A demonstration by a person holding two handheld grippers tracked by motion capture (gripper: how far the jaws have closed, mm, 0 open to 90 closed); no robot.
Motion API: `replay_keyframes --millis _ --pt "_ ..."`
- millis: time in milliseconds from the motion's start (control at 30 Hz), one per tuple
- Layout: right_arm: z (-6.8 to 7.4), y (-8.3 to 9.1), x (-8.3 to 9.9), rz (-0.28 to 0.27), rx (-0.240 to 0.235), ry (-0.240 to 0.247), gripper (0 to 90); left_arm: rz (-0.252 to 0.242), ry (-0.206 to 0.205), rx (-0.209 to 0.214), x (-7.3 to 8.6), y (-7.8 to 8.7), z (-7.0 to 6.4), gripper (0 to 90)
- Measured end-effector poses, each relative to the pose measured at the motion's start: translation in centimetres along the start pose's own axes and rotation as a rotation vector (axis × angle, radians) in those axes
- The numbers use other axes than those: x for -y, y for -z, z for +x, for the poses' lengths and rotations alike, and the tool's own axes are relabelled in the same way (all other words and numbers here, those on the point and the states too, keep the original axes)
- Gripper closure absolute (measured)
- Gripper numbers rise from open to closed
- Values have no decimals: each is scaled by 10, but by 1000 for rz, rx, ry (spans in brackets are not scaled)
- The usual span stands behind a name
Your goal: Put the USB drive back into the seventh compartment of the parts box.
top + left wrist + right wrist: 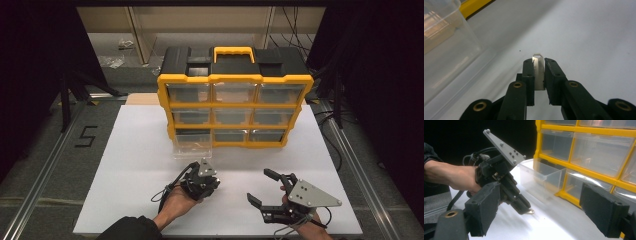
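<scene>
Your yellow-framed drawer cabinet (235,102) stands at the back of the white table (130,165), its bottom-left clear drawer (192,145) pulled out and seemingly empty — likely the destination. Your left gripper (539,65) is pinched on a small metal clip (539,72), just off the table beside that drawer, while your right gripper (264,187) waits nearby — jaws spread wide, holding nothing.

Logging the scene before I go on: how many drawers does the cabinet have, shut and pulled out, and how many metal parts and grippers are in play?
Shut drawers: 8
Pulled-out drawer: 1
Metal clip in the left gripper: 1
Grippers, counting the open right gripper: 2
Total: 12
</scene>
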State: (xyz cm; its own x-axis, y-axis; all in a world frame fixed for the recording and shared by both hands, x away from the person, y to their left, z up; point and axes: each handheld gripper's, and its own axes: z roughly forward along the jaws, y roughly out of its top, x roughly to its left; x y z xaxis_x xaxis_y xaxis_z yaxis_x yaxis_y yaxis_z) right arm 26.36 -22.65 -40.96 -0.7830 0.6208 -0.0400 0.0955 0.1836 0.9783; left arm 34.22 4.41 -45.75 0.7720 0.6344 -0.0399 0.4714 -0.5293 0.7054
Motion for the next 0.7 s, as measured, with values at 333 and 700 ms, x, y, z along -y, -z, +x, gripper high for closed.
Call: replay_keyframes --millis 333,700 --pt "0 0 0 0 -2 2 177 -34 -19 -5 -1 5 0 786" --pt "0 0 0 0 -2 -1 177 -79 -32 -14 -4 11 1 786"
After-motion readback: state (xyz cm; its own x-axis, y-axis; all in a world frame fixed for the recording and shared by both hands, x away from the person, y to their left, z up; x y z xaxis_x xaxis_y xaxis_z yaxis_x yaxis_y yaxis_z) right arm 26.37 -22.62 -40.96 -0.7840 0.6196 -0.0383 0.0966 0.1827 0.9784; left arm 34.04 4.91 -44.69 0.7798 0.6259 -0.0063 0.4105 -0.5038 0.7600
